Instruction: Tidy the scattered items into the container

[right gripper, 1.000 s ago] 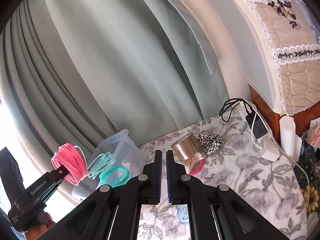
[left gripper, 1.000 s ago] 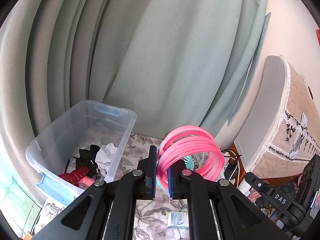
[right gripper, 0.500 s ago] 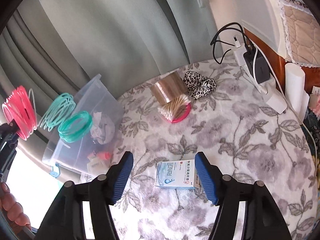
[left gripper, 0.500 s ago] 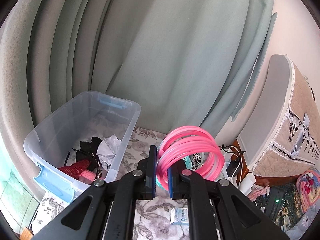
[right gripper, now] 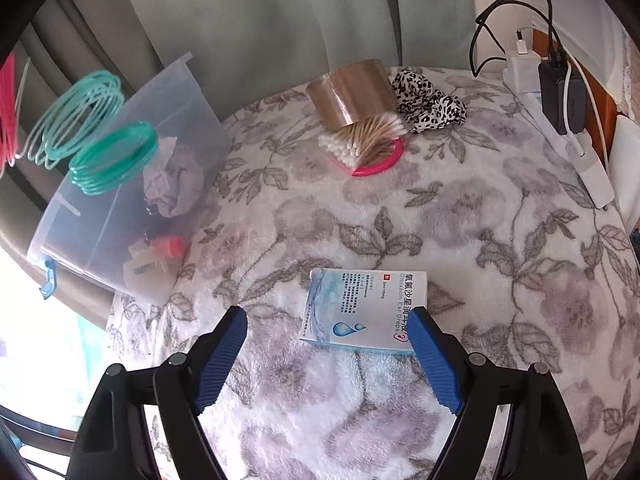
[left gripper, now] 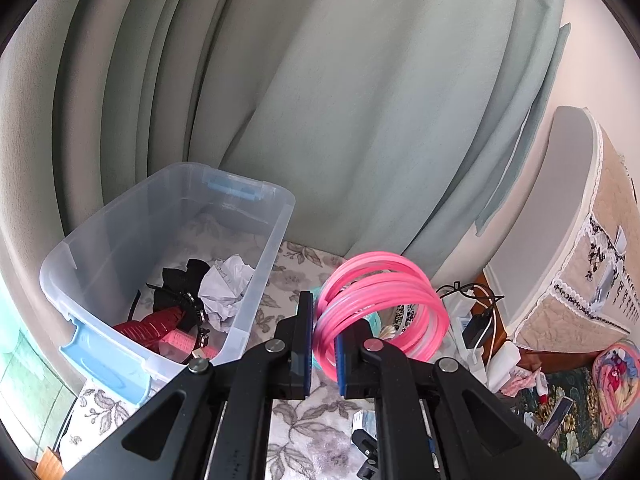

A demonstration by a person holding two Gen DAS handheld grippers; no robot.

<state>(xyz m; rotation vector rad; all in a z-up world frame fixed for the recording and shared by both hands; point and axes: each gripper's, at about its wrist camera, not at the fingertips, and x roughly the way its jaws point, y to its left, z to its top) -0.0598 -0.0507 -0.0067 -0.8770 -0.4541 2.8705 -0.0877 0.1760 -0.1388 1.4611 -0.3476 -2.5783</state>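
Pink coiled tubing [left gripper: 380, 312] (teal tail)

A grey-green curtain [left gripper: 320, 120] hangs in folds behind the table, which is covered by a white fleecy cloth with grey flowers [right gripper: 500, 240]. At the cloth's far right edge lies a white power strip [right gripper: 592, 168] with a black adapter [right gripper: 560, 92] and a white charger [right gripper: 520, 68] plugged in, black cables [right gripper: 500, 12] looping above them. A quilted beige cover with lace trim [left gripper: 600, 260] drapes the furniture beyond.
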